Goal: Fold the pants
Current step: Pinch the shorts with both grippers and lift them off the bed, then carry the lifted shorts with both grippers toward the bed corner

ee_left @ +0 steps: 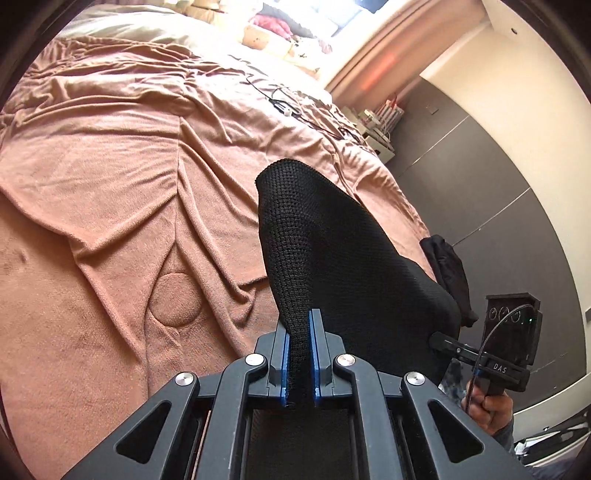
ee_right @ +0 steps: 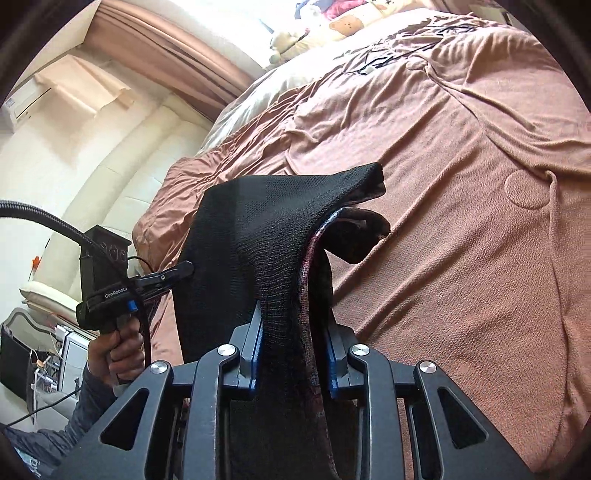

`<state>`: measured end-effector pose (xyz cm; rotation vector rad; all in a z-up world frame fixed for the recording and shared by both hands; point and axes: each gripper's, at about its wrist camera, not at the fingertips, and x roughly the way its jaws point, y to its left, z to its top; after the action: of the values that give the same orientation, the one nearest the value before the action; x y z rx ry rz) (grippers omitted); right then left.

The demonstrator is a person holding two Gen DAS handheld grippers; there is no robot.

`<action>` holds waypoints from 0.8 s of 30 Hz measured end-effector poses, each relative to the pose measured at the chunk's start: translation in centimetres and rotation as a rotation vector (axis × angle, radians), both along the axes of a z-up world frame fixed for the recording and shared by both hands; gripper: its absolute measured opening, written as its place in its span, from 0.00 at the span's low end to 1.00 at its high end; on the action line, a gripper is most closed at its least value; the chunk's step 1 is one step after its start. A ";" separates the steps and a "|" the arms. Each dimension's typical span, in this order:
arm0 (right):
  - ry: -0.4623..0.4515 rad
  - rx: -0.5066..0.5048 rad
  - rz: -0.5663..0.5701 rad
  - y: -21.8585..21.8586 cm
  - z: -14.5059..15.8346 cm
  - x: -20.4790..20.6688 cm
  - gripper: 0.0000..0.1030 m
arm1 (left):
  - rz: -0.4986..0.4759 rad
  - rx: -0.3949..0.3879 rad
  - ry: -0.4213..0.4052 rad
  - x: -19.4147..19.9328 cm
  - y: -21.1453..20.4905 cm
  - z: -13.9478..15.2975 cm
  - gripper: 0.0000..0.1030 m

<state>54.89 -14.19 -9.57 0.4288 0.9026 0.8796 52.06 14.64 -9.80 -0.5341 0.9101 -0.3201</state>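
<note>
1. The black pants (ee_left: 332, 251) run down behind the left gripper (ee_left: 299, 354) – how much cloth hangs below is cut off.
2. In the right wrist view the right gripper (ee_right: 295, 354) buries its fingers in bunched fabric.
3. Cluttered shelf (ee_left: 376, 125) – its items are too small to tell.
4. The window area (ee_left: 332, 14) is washed out.

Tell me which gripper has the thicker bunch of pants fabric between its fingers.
The right gripper: its jaws stand wider, holding several bunched layers of the black pants, with a reddish inner layer showing. The left gripper pinches only a thin edge.
</note>
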 end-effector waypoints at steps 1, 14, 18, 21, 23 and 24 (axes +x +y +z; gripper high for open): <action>-0.012 0.000 -0.001 -0.2 0.2 -0.5 0.22 | 0.006 0.001 -0.009 -0.5 -0.1 0.4 0.09; -0.174 -0.029 -0.023 -3.4 4.5 -6.7 0.22 | 0.017 -0.011 -0.134 -5.4 -3.4 4.8 0.09; -0.218 -0.031 -0.044 -5.1 6.1 -8.9 0.22 | 0.012 -0.019 -0.172 -6.6 -4.9 6.4 0.09; -0.253 -0.039 -0.055 -6.6 7.5 -10.7 0.22 | -0.002 -0.013 -0.205 -7.5 -6.3 7.9 0.09; -0.277 -0.045 -0.063 -7.6 8.5 -11.8 0.22 | -0.009 -0.016 -0.232 -8.0 -7.2 9.1 0.09; -0.289 -0.047 -0.068 -8.1 9.1 -12.3 0.22 | -0.011 -0.021 -0.245 -8.4 -7.7 9.8 0.09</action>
<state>42.58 -22.28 -0.52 0.2811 0.6379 0.8317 43.65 6.95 -0.03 -0.4971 0.6731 -0.3965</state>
